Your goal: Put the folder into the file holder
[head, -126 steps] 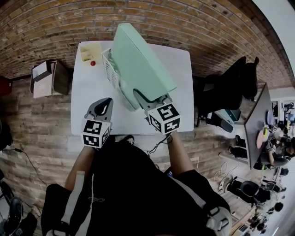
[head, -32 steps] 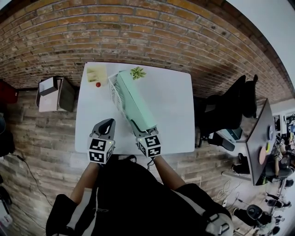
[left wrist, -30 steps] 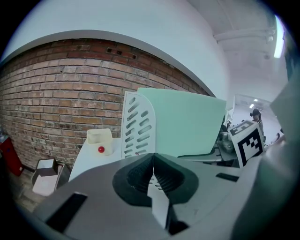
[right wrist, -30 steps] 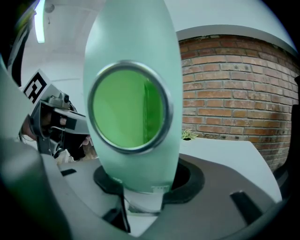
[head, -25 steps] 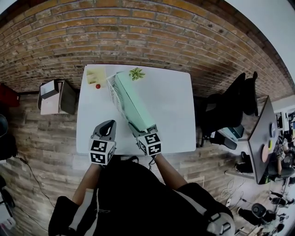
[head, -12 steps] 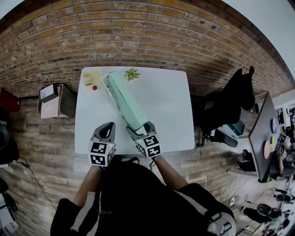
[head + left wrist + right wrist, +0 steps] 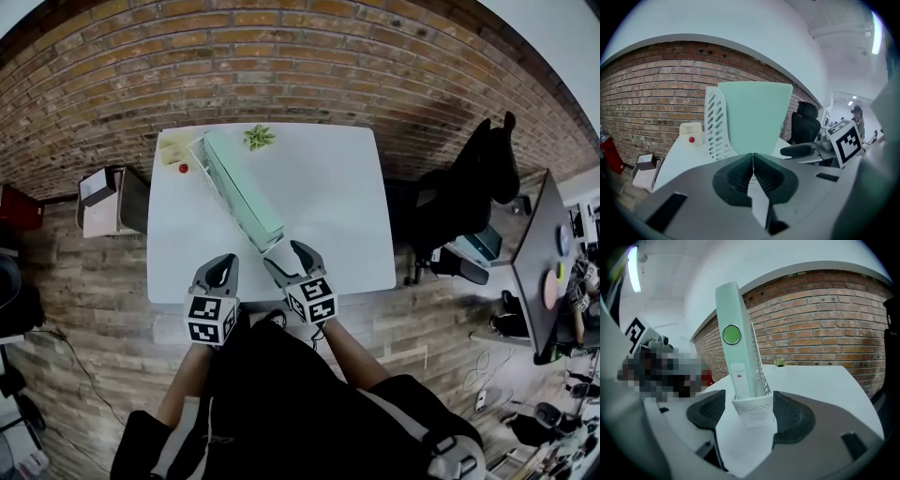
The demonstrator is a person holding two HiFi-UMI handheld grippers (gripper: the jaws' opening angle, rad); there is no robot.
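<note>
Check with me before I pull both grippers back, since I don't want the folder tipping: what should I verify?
1. Folder inside file holder: ok, standing upright in it.
2. Right gripper clear of folder: ok, jaws apart, pads touching nothing.
3. Left gripper empty: ok, jaws together on nothing.
4. File holder flat on table: ok.
5. Folder pushed fully to the holder's back: cannot tell.

What my white rectangular worktop carries
On it I see a white slatted plastic file holder set diagonally; near its far end sit a small green plant, a pale yellow box and a tiny red ball.
</note>
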